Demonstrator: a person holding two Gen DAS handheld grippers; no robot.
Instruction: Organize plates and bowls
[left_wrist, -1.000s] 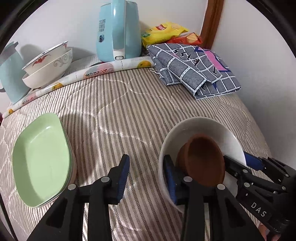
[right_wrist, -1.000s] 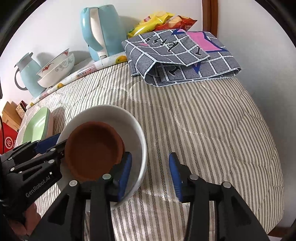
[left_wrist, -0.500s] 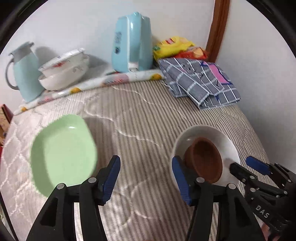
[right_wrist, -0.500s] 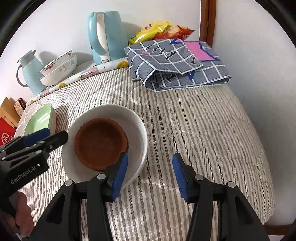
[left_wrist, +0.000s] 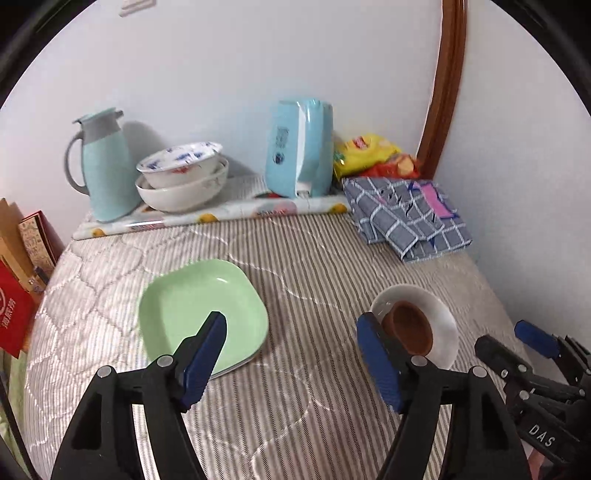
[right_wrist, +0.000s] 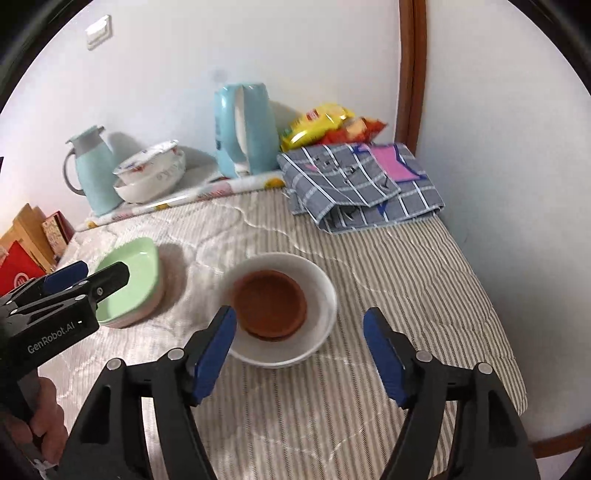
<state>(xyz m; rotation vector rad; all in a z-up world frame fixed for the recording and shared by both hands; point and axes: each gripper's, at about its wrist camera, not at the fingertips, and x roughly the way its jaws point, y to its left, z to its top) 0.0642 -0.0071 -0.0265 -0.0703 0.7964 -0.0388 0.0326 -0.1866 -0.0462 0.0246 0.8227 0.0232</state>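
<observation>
Both the left hand-held gripper and right hand-held gripper are hovering released above the bed, apparently between steps, the brown bowl nested in the white bowl, with the green plates near the bed's left edge probably needing grasping next.

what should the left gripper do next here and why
Probably bring the open left gripper down onto the near edge of the green plates and close. Both grippers are empty; the brown bowl already sits nested in the white bowl, while the green plates lie apart on the striped cloth. The right gripper could steady the bowls.
</observation>
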